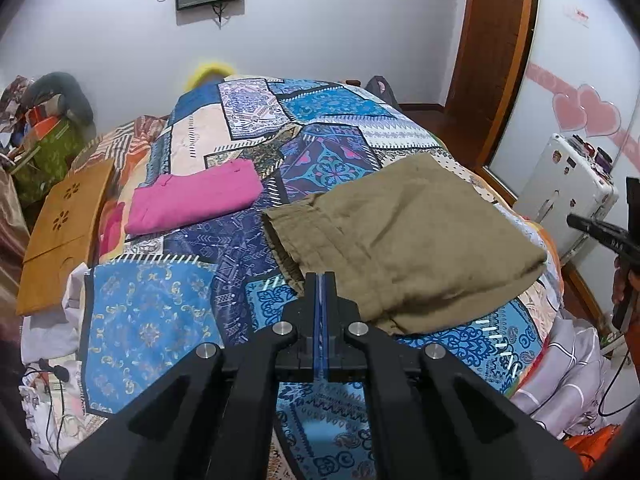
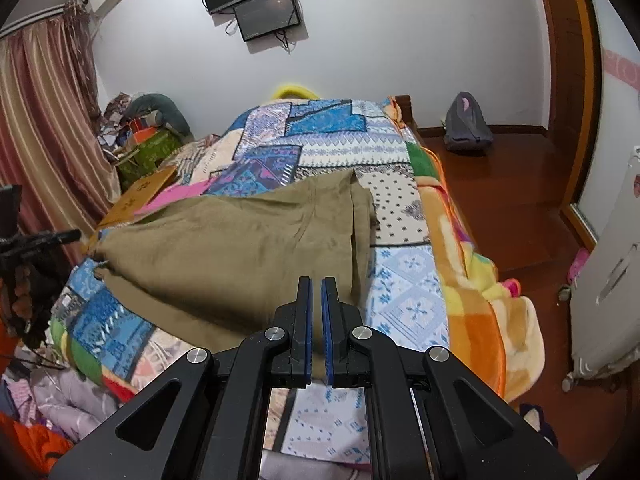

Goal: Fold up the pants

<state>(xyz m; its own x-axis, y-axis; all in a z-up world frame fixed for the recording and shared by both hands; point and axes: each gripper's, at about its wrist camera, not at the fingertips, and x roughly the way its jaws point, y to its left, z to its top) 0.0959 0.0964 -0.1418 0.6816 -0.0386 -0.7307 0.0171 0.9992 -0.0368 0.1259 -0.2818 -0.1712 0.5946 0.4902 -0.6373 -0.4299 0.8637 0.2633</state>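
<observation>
Olive-brown pants [image 1: 404, 236] lie folded on the patchwork bedspread [image 1: 160, 320], waistband toward the left; they also show in the right wrist view [image 2: 240, 252]. My left gripper [image 1: 320, 280] is shut and empty, its tips just at the pants' near edge. My right gripper [image 2: 316, 284] hovers over the pants' near right part with its jaws a narrow gap apart and nothing between them. The right gripper also shows at the right edge of the left wrist view [image 1: 600, 232].
A folded pink garment [image 1: 196, 196] lies farther back on the bed. A wooden lap tray [image 1: 64, 236] rests at the bed's left edge. A white suitcase [image 1: 560, 196] stands on the floor to the right. Clutter and bedding lie around the bed's near corners.
</observation>
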